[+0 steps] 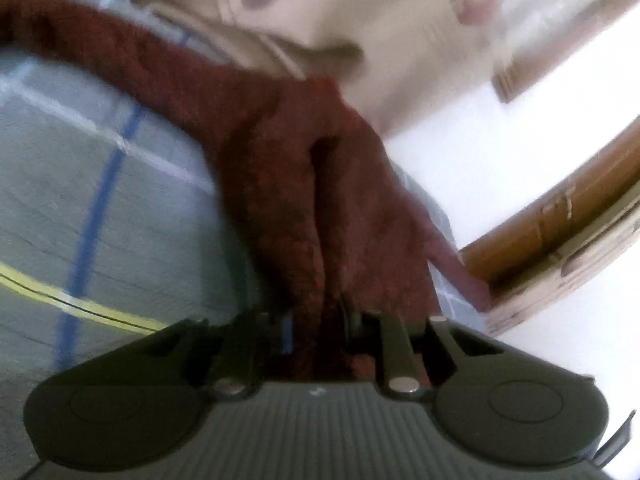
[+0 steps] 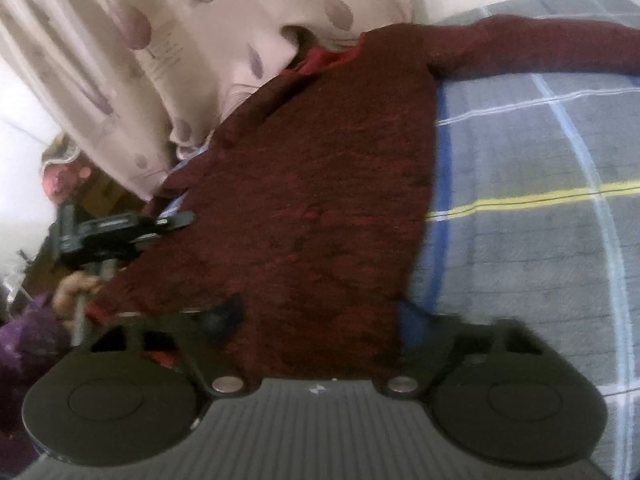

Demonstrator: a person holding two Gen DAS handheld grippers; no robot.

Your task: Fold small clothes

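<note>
Through my left wrist camera, the maroon knitted sweater [image 1: 304, 184] bunches into a thick fold that runs from the centre of the view straight down to 6 o'clock, into my left jaws [image 1: 320, 320]. They are closed on that fold; the cloth fills the gap and hides the tips. One long sleeve trails off toward 10 o'clock across the grey plaid bedsheet [image 1: 80, 184], which has blue, white and yellow lines. At 12 o'clock lies a beige leaf-print curtain [image 1: 304, 4]. At 3 o'clock a curved wooden bed rail [image 1: 560, 216] stands against white floor. The picture is blurred.

Through my right wrist camera, the sweater's body [image 2: 312, 208] lies spread flat on the bedsheet [image 2: 540, 240], filling the centre, with its hem coming down to 6 o'clock over my right jaws [image 2: 316, 340]. The cloth drapes across both of them and covers the tips, so I cannot tell whether they are pressing on it or standing apart. A sleeve stretches toward 2 o'clock. The curtain [image 2: 120, 40] hangs at 11 o'clock. At 9 o'clock my left gripper [image 2: 120, 232] reaches in at the sweater's left edge, with my hand [image 2: 76, 284] on its handle just below it.
</note>
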